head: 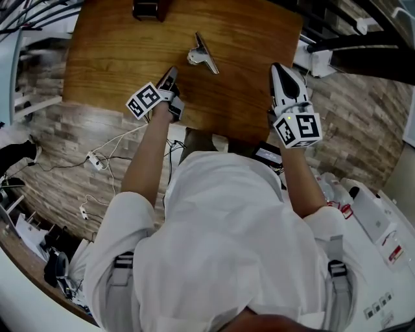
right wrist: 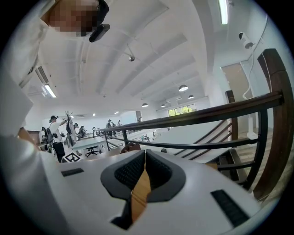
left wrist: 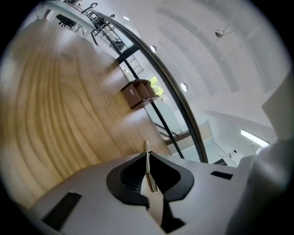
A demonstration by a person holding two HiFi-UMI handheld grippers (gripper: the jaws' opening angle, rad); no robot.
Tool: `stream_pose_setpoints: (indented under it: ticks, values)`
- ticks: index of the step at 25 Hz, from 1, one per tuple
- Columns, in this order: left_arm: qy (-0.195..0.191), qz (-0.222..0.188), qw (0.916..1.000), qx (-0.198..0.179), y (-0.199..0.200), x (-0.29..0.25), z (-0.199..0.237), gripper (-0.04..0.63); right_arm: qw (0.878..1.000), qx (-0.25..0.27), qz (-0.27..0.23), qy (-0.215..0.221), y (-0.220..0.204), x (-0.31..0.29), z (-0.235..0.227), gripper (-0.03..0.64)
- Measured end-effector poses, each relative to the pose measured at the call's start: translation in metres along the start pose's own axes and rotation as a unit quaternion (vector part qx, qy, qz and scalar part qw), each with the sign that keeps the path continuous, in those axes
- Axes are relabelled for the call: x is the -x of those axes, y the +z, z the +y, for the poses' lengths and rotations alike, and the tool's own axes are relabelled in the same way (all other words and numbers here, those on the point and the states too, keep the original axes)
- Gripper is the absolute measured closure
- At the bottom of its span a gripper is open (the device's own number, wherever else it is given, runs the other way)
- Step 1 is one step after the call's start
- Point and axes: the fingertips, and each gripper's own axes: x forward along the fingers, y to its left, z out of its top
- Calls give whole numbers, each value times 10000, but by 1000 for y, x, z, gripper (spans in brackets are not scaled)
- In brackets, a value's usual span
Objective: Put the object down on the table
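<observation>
Strip of thin metal stands edge-on between the jaws of the left hand-held gripper, which are clenched on it; its tip pokes just past the jaw tips. Only the left gripper view shows this. In the head view that hand-held gripper hangs over the near edge of the desk, left of the middle, and the strip is too small to make out there.

The head view alone shows a silver clip lying on the desk, past the left hand-held gripper's tips and apart from them; the left gripper view does not show it. Whether the clip touches the strip's far end cannot be told.

A brown box at the desk's far edge appears in both these views.

The right hand-held gripper has its jaws pressed together with nothing in them; bare wood shows through the gap below the tips. The head view places it near the desk's right edge, well apart from the clip.
</observation>
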Motion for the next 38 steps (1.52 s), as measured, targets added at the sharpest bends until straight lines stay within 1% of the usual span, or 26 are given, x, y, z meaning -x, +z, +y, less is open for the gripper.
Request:
stream_pose_setpoints:
  ticks: [1,3,4,6,7,9,11,13,14,16,18,19,21,24,27,29,30,33,35,38]
  values:
    - [-136,-40,9998,-161,6,12,-4,564,10000,17,-6,41,0,-3,7,591]
    - [-543,-149,9969,-553,22,35,-19,580,9999,52,-13,112,1,-9,23,591]
    - [-775,-218,9937,-785,31,47,-28,581,9999,70,-18,136,2,-12,30,591]
    - [-1207,-327,9833,-1325,50,73,-52,581,9998,100,-44,163,4,-16,48,591]
    - [-1396,-360,9760,-1635,58,85,-64,581,9998,114,-61,169,5,-17,57,591]
    - [-1737,-388,9568,-2301,69,106,-86,581,9997,157,-87,179,6,-19,76,591]
    - [-1941,-310,9336,-2997,74,123,-107,581,9996,210,-103,165,5,-21,93,591]
    - [-2105,-232,9096,-3574,73,136,-124,581,9996,243,-124,120,2,-22,109,591]
    - [-2193,-221,8990,-3784,71,141,-131,581,9996,252,-135,88,0,-22,116,591]
    - [-2357,-191,8816,-4085,63,149,-143,581,9995,259,-151,26,-2,-21,129,591]
    - [-2526,-49,8682,-4270,50,153,-151,581,9995,270,-163,8,-2,-17,139,591]
    - [-2616,49,8628,-4325,42,153,-155,581,9994,284,-174,12,-2,-13,143,591]
    - [-2767,191,8548,-4387,26,156,-163,581,9992,335,-194,13,0,-2,148,591]
    - [-2930,278,8462,-4442,0,164,-180,581,9989,413,-229,14,3,24,149,591]
    - [-3057,306,8434,-4407,-30,169,-198,581,9985,436,-329,43,3,55,148,591]
    - [-3003,210,8436,-4447,-51,174,-211,581,9983,407,-423,27,3,82,144,591]
    - [-2980,119,8417,-4501,-61,179,-218,581,9980,376,-501,-13,4,97,141,591]
    - [-2943,-114,8291,-4753,-88,197,-241,581,9969,221,-736,-194,8,140,134,591]
    - [-2878,-273,8241,-4871,-104,211,-253,581,9963,185,-811,-233,10,166,132,591]
    - [-2663,-516,8232,-4988,-122,230,-262,581,9963,166,-835,-99,8,192,138,591]
